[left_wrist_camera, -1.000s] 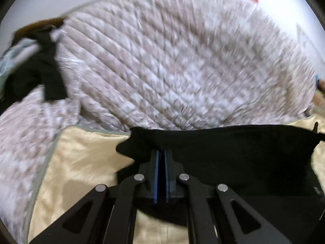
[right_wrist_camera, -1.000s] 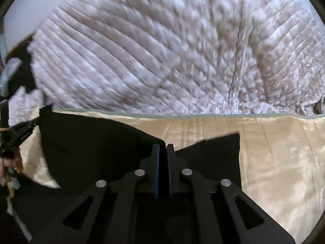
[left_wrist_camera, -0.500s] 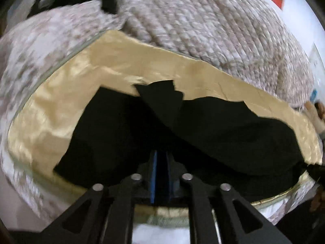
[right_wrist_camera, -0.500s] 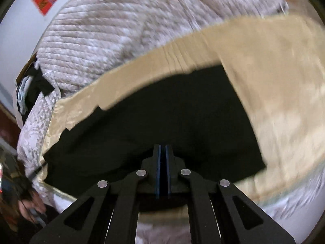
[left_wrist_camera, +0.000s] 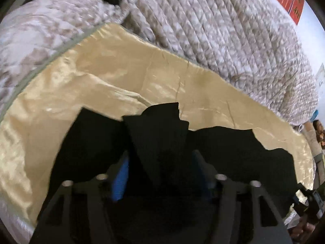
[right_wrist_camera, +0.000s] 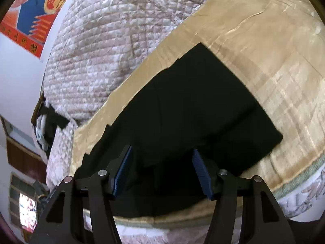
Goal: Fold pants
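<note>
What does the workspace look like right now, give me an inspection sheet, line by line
Surface: gold satin cloth spread over a quilted bedspread.
Job's things: black pants lying on the gold cloth; a raised fold in the left view, flatter in the right.
Clutter: dark and pale clothes heaped at the bedspread's edge.
Grippers: left claw open over the pants; right claw open, pants not gripped.
Cables: nothing seen.
Surroundings: white wall with a red and blue poster.
</note>
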`<state>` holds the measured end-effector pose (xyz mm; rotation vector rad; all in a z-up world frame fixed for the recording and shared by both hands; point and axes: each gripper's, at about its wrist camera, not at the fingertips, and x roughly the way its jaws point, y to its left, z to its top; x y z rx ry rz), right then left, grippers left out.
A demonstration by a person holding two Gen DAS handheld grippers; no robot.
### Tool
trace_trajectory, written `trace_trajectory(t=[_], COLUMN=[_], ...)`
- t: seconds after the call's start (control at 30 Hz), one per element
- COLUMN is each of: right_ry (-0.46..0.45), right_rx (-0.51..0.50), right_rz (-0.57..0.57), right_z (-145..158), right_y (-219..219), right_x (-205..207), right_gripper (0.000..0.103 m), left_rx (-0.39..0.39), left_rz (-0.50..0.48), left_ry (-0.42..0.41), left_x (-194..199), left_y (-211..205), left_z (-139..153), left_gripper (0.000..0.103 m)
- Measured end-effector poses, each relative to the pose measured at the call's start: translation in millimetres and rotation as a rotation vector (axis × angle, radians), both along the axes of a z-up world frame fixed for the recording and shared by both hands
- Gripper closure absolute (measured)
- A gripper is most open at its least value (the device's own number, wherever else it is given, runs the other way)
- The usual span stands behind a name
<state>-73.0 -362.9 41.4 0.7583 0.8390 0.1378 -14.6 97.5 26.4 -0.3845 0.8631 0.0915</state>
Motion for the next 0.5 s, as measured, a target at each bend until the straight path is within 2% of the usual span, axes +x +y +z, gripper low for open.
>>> trace_trajectory(t=[0.03,0.13,0.23,0.3,0.4,0.5], right_ry=[0.003,0.006,0.012,0.028,0.025,-0.011], right_rx=[0.007,0.048,0.045,0.024,0.037,0.045], right_rz=[-0.015,-0.05,-0.077,-0.096,-0.124,-0.13], right_z=[-1,-4,-6,-9,-10,-4], right_y=[-4,-10,-11,-13,-20,-22], right_x=[1,4,5,4,-1,-7], right_gripper=[0.043,0.043,0.046,0.067,0.09,0.093], left_rx=[0.016,0.025,0.042,0.051,0.049,0.035], left_rz=[0.0,0.015,0.049,0.096,0.166,0.236], left_ry=[0.016,0.017,-0.056,-0.118,-0.181,-0.205], left_x=[6,8,-11,-29,-55,-82], left_y=[-1,-1,0,6,18,26], left_z=[-3,-6,7,19,28,27], left_gripper=[0.075,0.097,0.099,0.099,0.099,0.099])
